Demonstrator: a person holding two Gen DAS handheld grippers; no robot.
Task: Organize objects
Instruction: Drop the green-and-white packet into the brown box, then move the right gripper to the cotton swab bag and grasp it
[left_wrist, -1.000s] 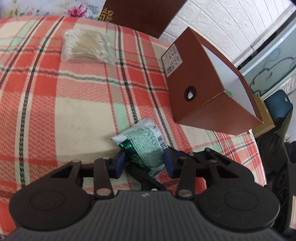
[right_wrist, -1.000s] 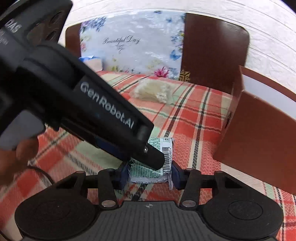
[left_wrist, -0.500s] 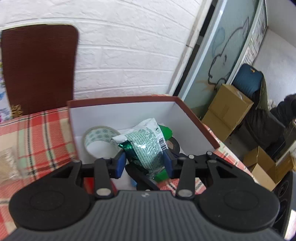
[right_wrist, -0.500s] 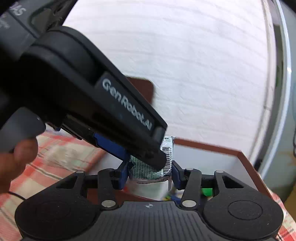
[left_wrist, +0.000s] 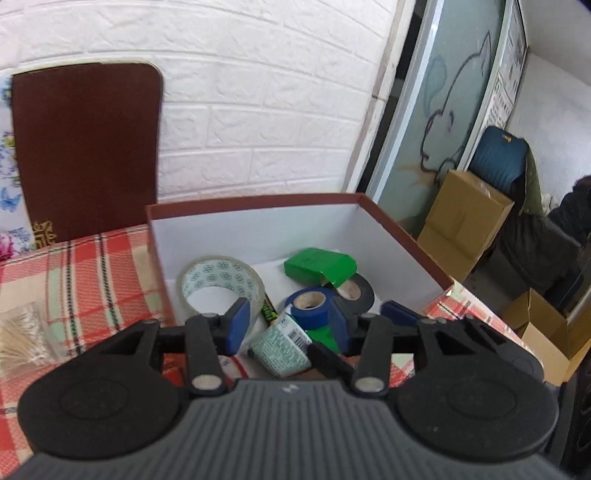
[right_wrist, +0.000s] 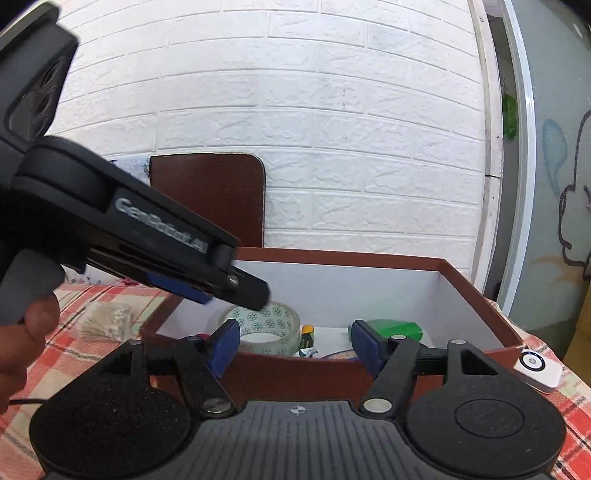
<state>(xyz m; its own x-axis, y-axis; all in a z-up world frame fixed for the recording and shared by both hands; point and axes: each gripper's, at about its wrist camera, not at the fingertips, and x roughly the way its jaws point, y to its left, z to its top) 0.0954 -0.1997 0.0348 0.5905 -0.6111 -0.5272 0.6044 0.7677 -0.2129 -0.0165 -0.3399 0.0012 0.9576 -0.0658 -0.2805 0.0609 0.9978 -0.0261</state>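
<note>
A brown box (left_wrist: 402, 236) with a white inside stands open on the checked tablecloth. In it lie a clear tape roll (left_wrist: 221, 282), a blue tape roll (left_wrist: 308, 301), a black tape roll (left_wrist: 356, 290), a green carton (left_wrist: 319, 264) and the green-and-white packet (left_wrist: 282, 347). My left gripper (left_wrist: 288, 326) is open above the box's near side, with the packet lying loose below its fingers. My right gripper (right_wrist: 291, 341) is open and empty just before the box's front wall (right_wrist: 306, 376). The left gripper's body (right_wrist: 155, 236) crosses the right wrist view.
A bag of cotton swabs (left_wrist: 22, 336) lies on the cloth left of the box. A small white device (right_wrist: 537, 371) lies right of the box. A brown chair back (left_wrist: 85, 147) stands against the white brick wall. Cardboard boxes (left_wrist: 465, 218) stand on the floor to the right.
Both grippers held the packet together, lifted it from the cloth and carried it over the box. Both have opened, and the packet now lies in the box.
</note>
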